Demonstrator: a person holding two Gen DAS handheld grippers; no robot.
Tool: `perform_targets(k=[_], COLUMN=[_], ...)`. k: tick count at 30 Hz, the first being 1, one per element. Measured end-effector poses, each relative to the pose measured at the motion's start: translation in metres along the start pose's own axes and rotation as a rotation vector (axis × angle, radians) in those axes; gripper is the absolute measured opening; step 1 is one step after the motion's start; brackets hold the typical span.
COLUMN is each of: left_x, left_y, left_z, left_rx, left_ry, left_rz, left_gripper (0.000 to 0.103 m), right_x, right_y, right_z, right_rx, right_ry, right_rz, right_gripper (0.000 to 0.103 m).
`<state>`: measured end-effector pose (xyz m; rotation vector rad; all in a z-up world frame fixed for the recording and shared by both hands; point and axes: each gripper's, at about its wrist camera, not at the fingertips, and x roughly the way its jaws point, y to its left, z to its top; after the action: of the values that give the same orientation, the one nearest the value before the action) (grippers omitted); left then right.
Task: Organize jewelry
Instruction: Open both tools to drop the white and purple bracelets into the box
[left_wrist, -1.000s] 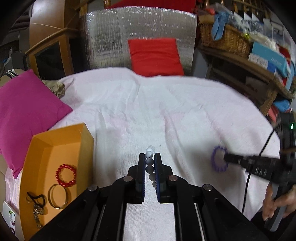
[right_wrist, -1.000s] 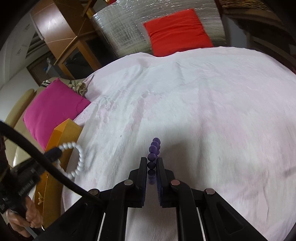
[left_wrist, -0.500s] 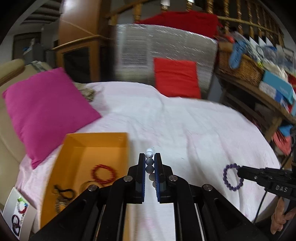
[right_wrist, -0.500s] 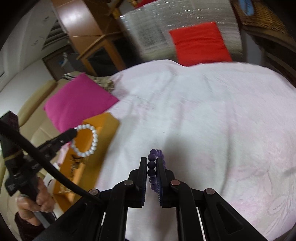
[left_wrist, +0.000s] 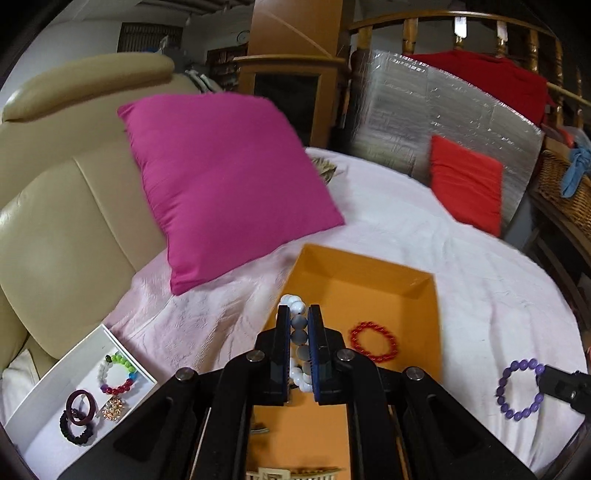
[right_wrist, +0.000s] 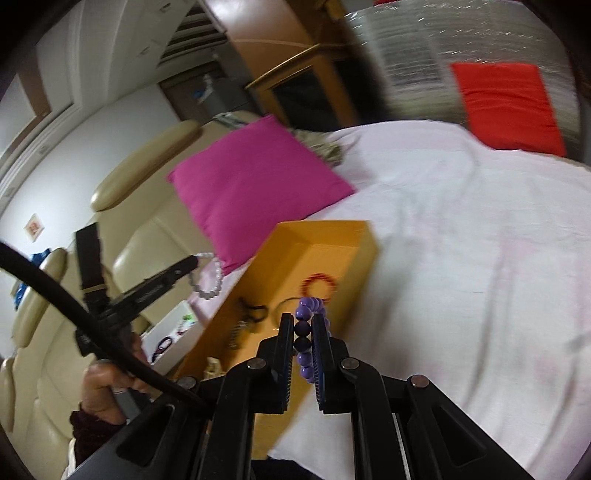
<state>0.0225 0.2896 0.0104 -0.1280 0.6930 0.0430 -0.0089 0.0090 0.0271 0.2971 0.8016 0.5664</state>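
Left wrist view: left gripper (left_wrist: 299, 321) jaws are clamping a white bead bracelet (left_wrist: 298, 326) above the orange box (left_wrist: 364, 282) (red bracelet (left_wrist: 373, 341) lying inside). Right gripper (right_wrist: 303, 328) jaws are pinching a purple bead bracelet (right_wrist: 308, 334) beside that box; pink cushion (left_wrist: 225, 184) is resting beyond.

Glossy beige leather sofa (left_wrist: 55, 236), matt pink cloth cushion (left_wrist: 229, 184), rough white cloth cover (left_wrist: 480, 277).

box (left_wrist: 369, 284) on bedspread (left_wrist: 424, 229), cushion (left_wrist: 225, 184) behind, tray (left_wrist: 70, 365) left
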Motion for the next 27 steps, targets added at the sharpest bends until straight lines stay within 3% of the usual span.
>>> perform_targets(k=[9, 15, 20, 27], left_x=[0.054, 0.08, 0.105, 0.116], left_y=[-0.018, -0.033, -0.042, -0.039], left_z=[-0.009, -0.002, -0.006, -0.008], left_rx=[0.051, 0.078, 0.109, 0.117], left_ry=[0.108, 0.119, 0.18, 0.207], left_rz=[-0.002, 0.001, 0.039, 0.081], left_gripper=[0.009, 0.009, 0.009, 0.009], right_x=[0.065, 0.091, 0.112, 0.138], right_y=[0.014, 0.005, -0.002, -0.01], right_z=[-0.013, -0.02, -0.017, -0.012], right_rx=[-0.008, 0.006, 0.012, -0.001], right_ry=[0.104, 0.15, 0.173, 0.2], right_rz=[0.06, 0.056, 0.046, 0.017], right_gripper=[0.011, 0.011, 0.011, 0.011])
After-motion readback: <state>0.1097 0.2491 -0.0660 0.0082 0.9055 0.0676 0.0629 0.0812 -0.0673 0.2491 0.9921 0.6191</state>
